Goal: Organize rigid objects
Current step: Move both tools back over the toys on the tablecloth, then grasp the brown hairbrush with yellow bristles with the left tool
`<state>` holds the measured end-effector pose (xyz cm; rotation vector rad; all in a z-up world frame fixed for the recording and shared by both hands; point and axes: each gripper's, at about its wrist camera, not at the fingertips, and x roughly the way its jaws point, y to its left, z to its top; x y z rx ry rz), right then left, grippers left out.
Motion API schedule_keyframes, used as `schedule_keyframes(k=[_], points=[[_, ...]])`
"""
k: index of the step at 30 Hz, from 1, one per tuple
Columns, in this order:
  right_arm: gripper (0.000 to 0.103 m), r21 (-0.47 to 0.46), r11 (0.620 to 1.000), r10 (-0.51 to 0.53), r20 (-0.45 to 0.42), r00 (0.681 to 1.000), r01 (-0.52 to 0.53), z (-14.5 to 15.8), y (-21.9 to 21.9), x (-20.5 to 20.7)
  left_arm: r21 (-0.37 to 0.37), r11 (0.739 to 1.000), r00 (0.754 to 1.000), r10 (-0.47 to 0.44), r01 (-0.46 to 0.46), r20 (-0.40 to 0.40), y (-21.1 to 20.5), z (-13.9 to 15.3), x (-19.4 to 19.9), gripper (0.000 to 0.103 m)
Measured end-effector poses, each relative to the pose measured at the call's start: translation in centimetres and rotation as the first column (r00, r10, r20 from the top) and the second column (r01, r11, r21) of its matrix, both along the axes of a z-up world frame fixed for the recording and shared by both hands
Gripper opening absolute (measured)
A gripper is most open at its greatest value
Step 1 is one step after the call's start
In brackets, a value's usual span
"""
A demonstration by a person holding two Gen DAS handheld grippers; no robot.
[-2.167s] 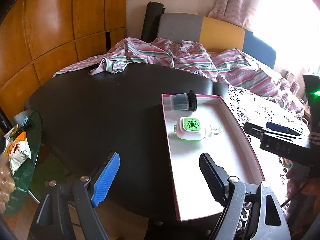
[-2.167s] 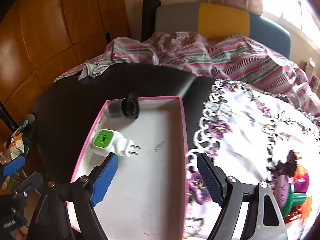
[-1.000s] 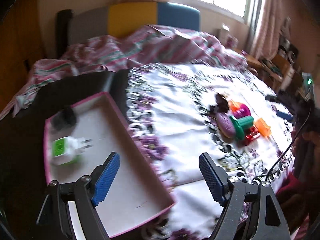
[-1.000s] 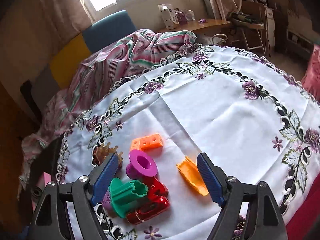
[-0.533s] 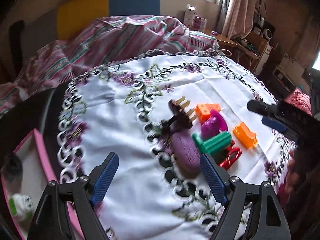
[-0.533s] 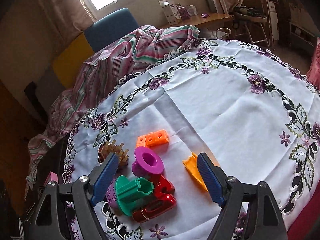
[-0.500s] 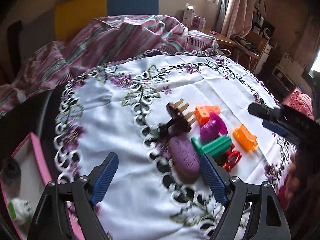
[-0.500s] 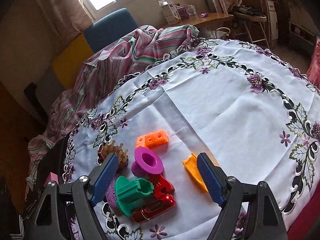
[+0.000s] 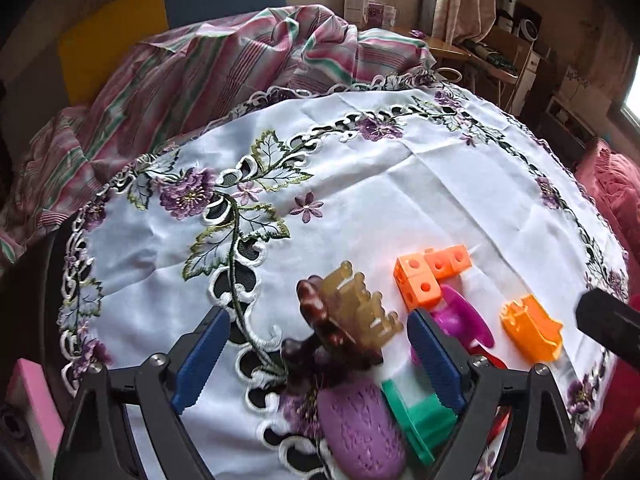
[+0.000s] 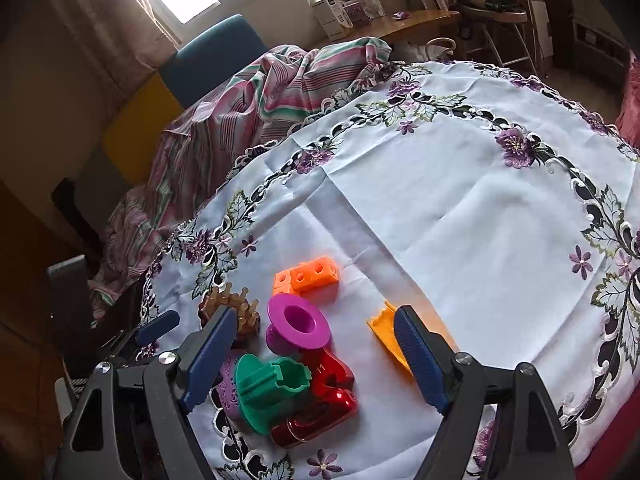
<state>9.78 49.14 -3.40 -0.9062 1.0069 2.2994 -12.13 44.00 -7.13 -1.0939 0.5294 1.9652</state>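
A pile of small items lies on the white embroidered cloth. A brown hair claw sits between the fingers of my left gripper; its jaws are closing, and the pads stand clear of the claw. Beside it lie a purple oval piece, a green spool, a magenta spool, orange cubes and an orange block. My right gripper hangs open above the magenta spool, the green spool and a red piece, holding nothing.
A corner of the pink tray shows at the lower left, on the dark table. Striped fabric is heaped at the back, in front of a chair. The cloth beyond the pile is bare. A wooden desk stands behind.
My left gripper has swung from the pink tray across to the pile and come down close over the hair claw. The right gripper has stayed over the pile.
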Motion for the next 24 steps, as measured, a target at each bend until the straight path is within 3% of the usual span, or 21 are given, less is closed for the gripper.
schedule_keyframes(k=[1, 2, 4, 11, 17, 24], points=[[0.082, 0.001, 1.000, 0.001, -0.001, 1.000, -0.001, 0.0, 0.0, 0.0, 0.024, 1.000, 0.999, -0.011, 0.010, 0.035, 0.2, -0.3, -0.3, 0.055], [0.083, 0.002, 1.000, 0.002, -0.002, 1.000, -0.002, 0.0, 0.1, 0.0, 0.032, 0.999, 0.995, -0.026, 0.023, 0.091, 0.3, -0.8, -0.7, 0.044], [0.082, 0.004, 1.000, 0.005, -0.002, 1.000, -0.005, 0.0, 0.1, 0.0, 0.052, 0.999, 0.994, -0.012, 0.006, 0.104, -0.1, -0.6, -0.6, 0.041], [0.079, 0.003, 0.998, 0.065, -0.004, 0.998, -0.065, 0.0, -0.6, -0.8, 0.116, 0.992, 0.994, 0.036, -0.048, 0.105, -5.1, 1.4, -0.6, 0.040], [0.077, -0.026, 0.979, 0.203, 0.008, 0.979, -0.203, -0.6, -2.5, -2.5, 0.162, 0.982, 0.992, 0.082, -0.096, 0.093, -10.5, 3.3, 0.0, 0.040], [0.088, 0.115, 0.935, 0.324, 0.112, 0.939, -0.336, -0.3, -6.0, -4.4, 0.206, 0.969, 0.988, 0.118, -0.138, 0.103, -16.4, 4.4, 2.8, 0.040]])
